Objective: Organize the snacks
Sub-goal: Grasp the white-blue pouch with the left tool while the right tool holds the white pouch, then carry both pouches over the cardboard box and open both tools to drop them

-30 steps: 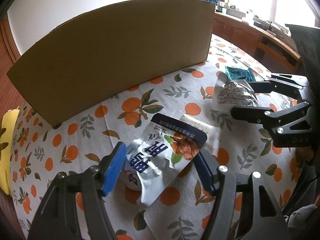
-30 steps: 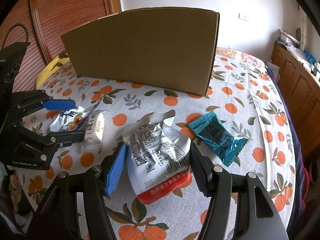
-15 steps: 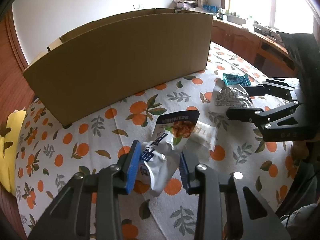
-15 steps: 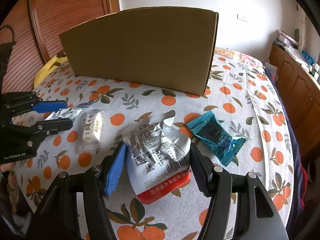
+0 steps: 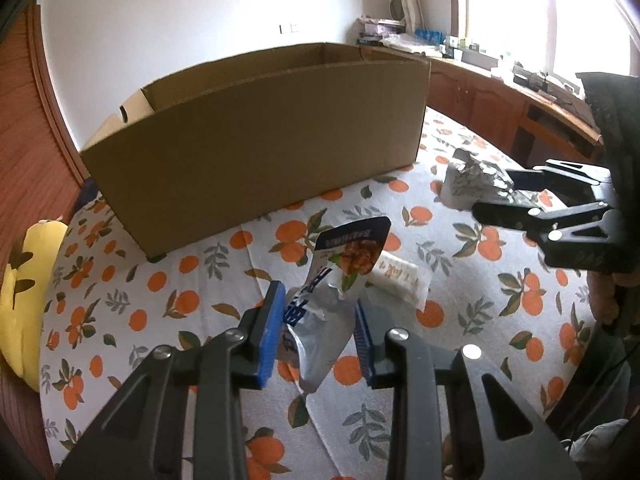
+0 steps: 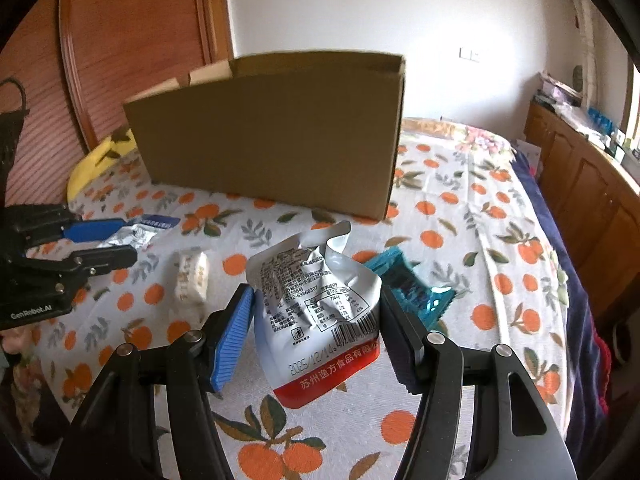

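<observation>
My left gripper (image 5: 318, 326) is shut on a silver pouch with a blue top (image 5: 336, 280) and holds it up off the table; it also shows in the right wrist view (image 6: 138, 234). My right gripper (image 6: 318, 328) is shut on a silver pouch with a red bottom edge (image 6: 318, 312), lifted above the cloth; it shows in the left wrist view (image 5: 470, 184). An open cardboard box (image 5: 256, 152) stands behind, also in the right wrist view (image 6: 272, 144). A small white snack pack (image 6: 192, 276) and a teal wrapper (image 6: 416, 292) lie on the table.
The table wears a white cloth with oranges (image 5: 120, 280). A yellow plush (image 5: 24, 292) lies at the left edge. Wooden cabinets (image 6: 592, 184) stand to the right and a wooden door (image 6: 120, 60) behind the box.
Both grippers closed on their pouches and rose. The left pouch came off the table and stands upright; the right pouch has lifted too. The box's open top has come into view.
</observation>
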The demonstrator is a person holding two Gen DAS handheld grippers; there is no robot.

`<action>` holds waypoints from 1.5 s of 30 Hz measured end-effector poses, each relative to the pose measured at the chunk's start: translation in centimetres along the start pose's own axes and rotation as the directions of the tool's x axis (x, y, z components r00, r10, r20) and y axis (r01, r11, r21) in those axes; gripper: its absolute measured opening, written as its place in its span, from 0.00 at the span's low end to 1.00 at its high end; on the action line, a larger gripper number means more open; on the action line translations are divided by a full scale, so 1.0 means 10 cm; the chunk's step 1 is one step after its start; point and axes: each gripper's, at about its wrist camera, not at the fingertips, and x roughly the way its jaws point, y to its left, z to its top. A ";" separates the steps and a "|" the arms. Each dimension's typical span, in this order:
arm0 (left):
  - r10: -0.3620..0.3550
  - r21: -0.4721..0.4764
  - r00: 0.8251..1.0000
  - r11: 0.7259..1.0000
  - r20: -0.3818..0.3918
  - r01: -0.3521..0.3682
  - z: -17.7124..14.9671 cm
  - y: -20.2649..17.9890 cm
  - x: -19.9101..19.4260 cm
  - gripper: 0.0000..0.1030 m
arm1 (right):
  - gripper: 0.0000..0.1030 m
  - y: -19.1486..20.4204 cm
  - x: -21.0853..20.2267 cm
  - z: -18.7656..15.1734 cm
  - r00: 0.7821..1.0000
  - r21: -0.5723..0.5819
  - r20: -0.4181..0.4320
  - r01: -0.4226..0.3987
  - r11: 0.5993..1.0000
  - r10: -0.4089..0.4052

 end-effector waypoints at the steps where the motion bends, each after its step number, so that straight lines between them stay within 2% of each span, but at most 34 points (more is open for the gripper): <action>1: 0.000 -0.002 1.000 1.000 0.005 0.000 0.01 0.00 -0.02 0.29 | 0.61 -0.01 -0.05 0.03 1.000 0.003 0.012 0.001 1.000 -0.001; 2: 0.000 -0.004 1.000 1.000 0.016 0.000 0.02 0.00 -0.06 0.20 | 0.61 -0.02 -0.11 0.06 1.000 0.005 0.024 0.003 1.000 -0.003; 3: 0.001 -0.007 1.000 1.000 0.020 -0.001 0.04 0.00 -0.06 0.16 | 0.61 -0.02 -0.17 0.10 0.999 0.005 0.037 0.007 1.000 -0.007; 11: -0.005 -0.024 1.000 1.000 0.025 0.005 0.05 0.06 -0.03 0.15 | 0.61 -0.02 -0.49 0.27 0.994 0.006 0.107 0.027 1.000 -0.028; 17: 0.005 -0.043 0.999 0.999 0.043 -0.003 0.06 0.10 -0.11 0.14 | 0.61 0.00 -0.53 0.25 0.994 0.006 0.108 0.027 1.000 -0.028; 22: 0.004 -0.038 0.996 0.999 0.092 0.000 0.13 0.09 -0.29 0.15 | 0.61 0.04 -0.57 0.26 0.993 -0.005 0.114 0.028 1.000 -0.027; 32: 0.010 -0.023 0.978 1.000 0.210 -0.006 0.48 0.14 -0.62 0.15 | 0.61 0.14 -0.66 0.42 0.989 -0.040 0.148 0.034 0.999 -0.028; 38: 0.015 -0.041 0.963 0.999 0.269 -0.004 0.70 0.27 -0.69 0.15 | 0.61 0.19 -0.63 0.60 0.986 -0.072 0.165 0.039 0.997 -0.026; 45: 0.010 -0.061 0.954 0.998 0.301 0.008 0.89 0.42 -0.64 0.15 | 0.61 0.22 -0.51 0.81 0.984 -0.095 0.179 0.041 0.995 -0.023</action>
